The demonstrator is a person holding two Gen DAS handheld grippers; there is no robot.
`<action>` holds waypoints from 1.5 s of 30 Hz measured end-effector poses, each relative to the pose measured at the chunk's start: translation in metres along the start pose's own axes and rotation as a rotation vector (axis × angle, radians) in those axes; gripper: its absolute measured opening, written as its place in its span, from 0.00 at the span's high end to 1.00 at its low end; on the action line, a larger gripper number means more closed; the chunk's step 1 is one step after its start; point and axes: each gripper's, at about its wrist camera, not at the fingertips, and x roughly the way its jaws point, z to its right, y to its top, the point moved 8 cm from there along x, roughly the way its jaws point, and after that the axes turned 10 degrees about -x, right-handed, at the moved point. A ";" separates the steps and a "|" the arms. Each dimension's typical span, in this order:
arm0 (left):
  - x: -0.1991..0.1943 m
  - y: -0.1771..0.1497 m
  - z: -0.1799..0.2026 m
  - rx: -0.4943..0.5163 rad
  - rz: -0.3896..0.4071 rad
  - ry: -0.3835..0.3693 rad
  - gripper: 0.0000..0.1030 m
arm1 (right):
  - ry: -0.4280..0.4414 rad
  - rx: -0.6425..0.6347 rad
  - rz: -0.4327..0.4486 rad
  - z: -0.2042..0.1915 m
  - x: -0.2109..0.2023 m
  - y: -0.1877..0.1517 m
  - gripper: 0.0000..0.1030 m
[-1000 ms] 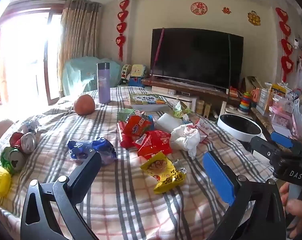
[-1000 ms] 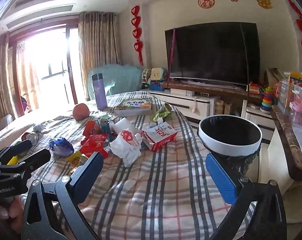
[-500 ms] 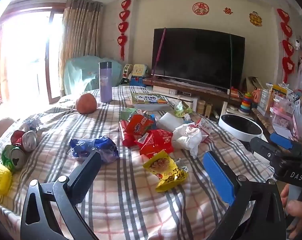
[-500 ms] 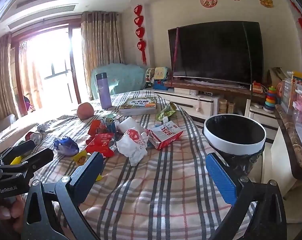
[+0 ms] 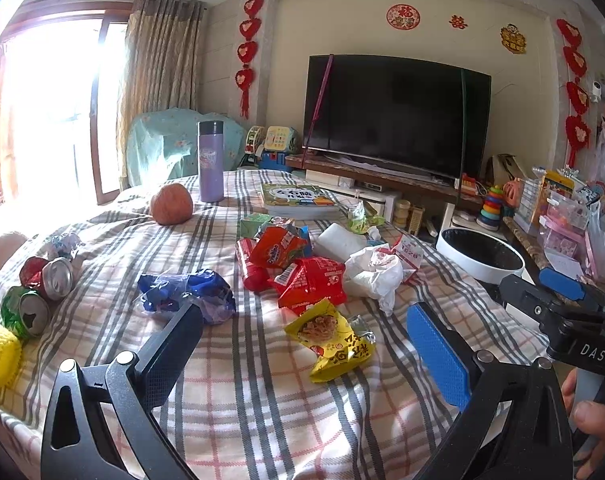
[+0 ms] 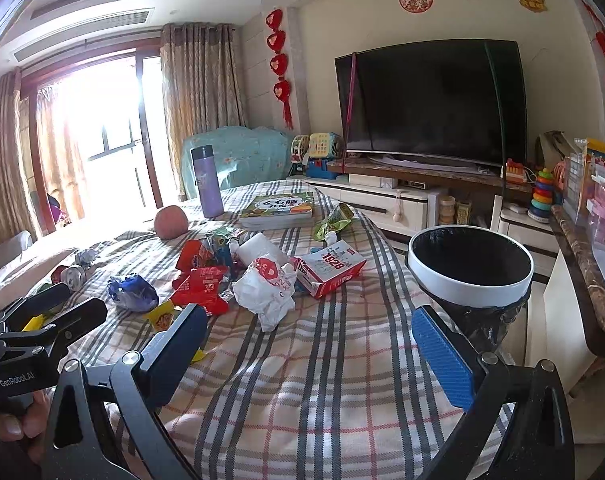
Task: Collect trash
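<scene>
Both grippers, left gripper (image 5: pixel 302 344) and right gripper (image 6: pixel 308 344), gape wide and empty; approach the yellow snack packet (image 5: pixel 331 338) low, pinching its crinkled edge.

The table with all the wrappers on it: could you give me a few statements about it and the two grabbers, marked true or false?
1. Both the left gripper and the right gripper are open and hold nothing. True.
2. The purple bottle lies on its side. False: it stands upright.
3. The yellow snack packet is on the checked cloth. True.
4. The white-rimmed bin stands on the cloth among the wrappers. False: it stands beside the table's edge.
</scene>
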 end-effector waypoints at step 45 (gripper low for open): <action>0.003 -0.002 -0.002 -0.007 -0.020 0.001 0.01 | 0.034 0.017 -0.020 -0.004 0.005 -0.001 0.00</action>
